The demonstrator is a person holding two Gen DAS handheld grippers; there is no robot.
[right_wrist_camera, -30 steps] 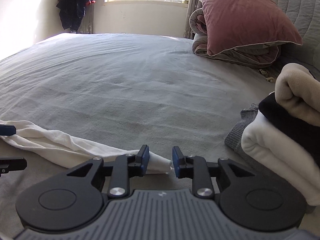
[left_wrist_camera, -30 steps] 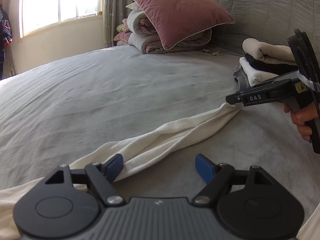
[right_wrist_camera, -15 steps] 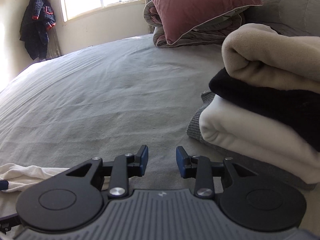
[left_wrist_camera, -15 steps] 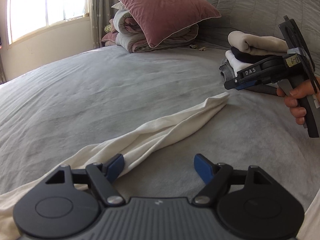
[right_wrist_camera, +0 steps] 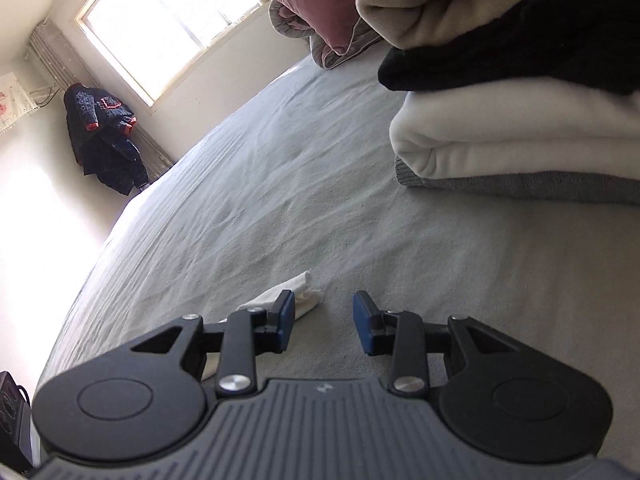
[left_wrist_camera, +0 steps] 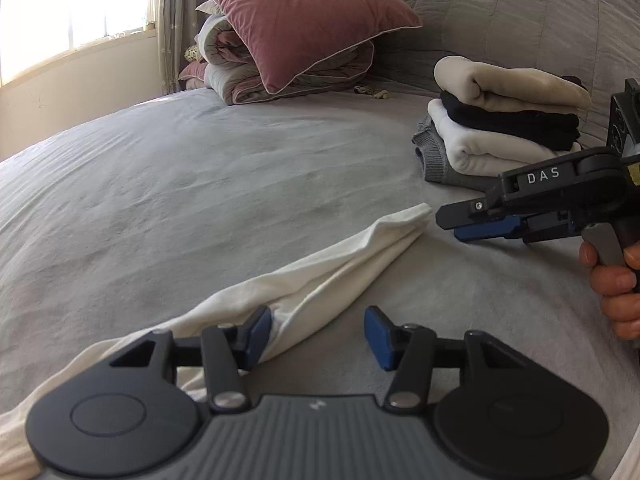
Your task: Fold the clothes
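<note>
A long white garment (left_wrist_camera: 320,280), bunched into a strip, lies on the grey bed (left_wrist_camera: 200,184) from the lower left to a tip at mid-right. My left gripper (left_wrist_camera: 318,334) hovers over its near part. Its jaws are closing, the left pad (left_wrist_camera: 260,330) rests against the cloth, and a fold lies between the pads unpressed. My right gripper (left_wrist_camera: 460,222), rolled on its side in a person's hand (left_wrist_camera: 612,280), sits just right of the tip. In the right wrist view it (right_wrist_camera: 325,318) is open, with the garment's tip (right_wrist_camera: 300,294) beside its left pad (right_wrist_camera: 286,316).
A stack of folded clothes (left_wrist_camera: 500,132) (right_wrist_camera: 520,120), in beige, black, white and grey, stands at the right of the bed. A pink pillow (left_wrist_camera: 304,16) lies on a folded quilt (left_wrist_camera: 248,76) at the headboard. A dark jacket (right_wrist_camera: 104,140) hangs under the window (right_wrist_camera: 160,12).
My right gripper let go of the garment's tip, swung toward the stack, rolled on its side and came back down beside the tip. My left jaws have narrowed around the cloth.
</note>
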